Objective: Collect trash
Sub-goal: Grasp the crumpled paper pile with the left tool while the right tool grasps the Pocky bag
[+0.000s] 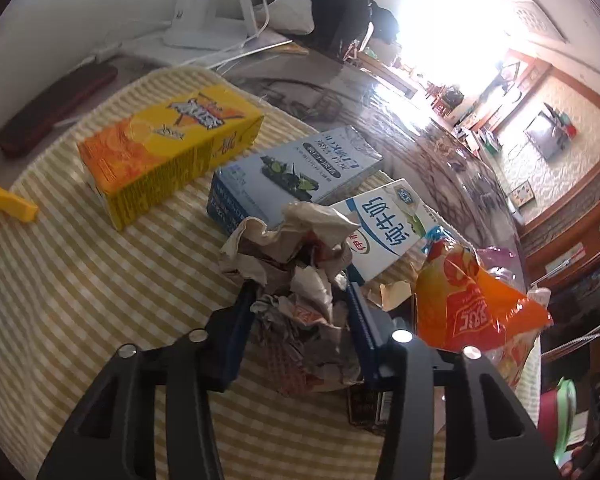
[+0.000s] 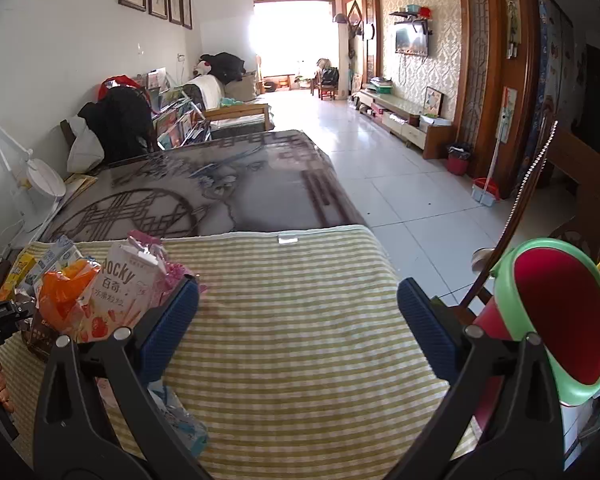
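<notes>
The table [image 2: 260, 184] is carrying a striped mat [image 2: 300, 340], and the trash is lying clustered on the mat's left portion as the right wrist view shows it. Beyond the mat's right edge a red bin [image 2: 556, 312] with a green rim is tilting its mouth toward the camera.

The right gripper [image 2: 298, 316] is hovering low over bare mat, aimed level along the table toward the far room. Its jaws are standing wide apart and holding nothing; the left blue pad is sitting just beside a Pocky box [image 2: 120, 292].

The left gripper [image 1: 300, 324] is angling down toward the mat. Its jaws are pressing in on both sides of a paper wad [image 1: 300, 280], partly closed on it; the wad is crumpled, with its lower part resting on the mat.

Behind the wad, in the left wrist view, a yellow carton [image 1: 168, 152], a blue box [image 1: 292, 176] and a milk carton [image 1: 388, 224] are lying flat in a row. The milk carton is touching the wad's upper right. An orange wrapper [image 1: 476, 304] is standing crumpled just right of the gripper's right finger. A yellow clip [image 1: 8, 200] is lying at the mat's left edge.
</notes>
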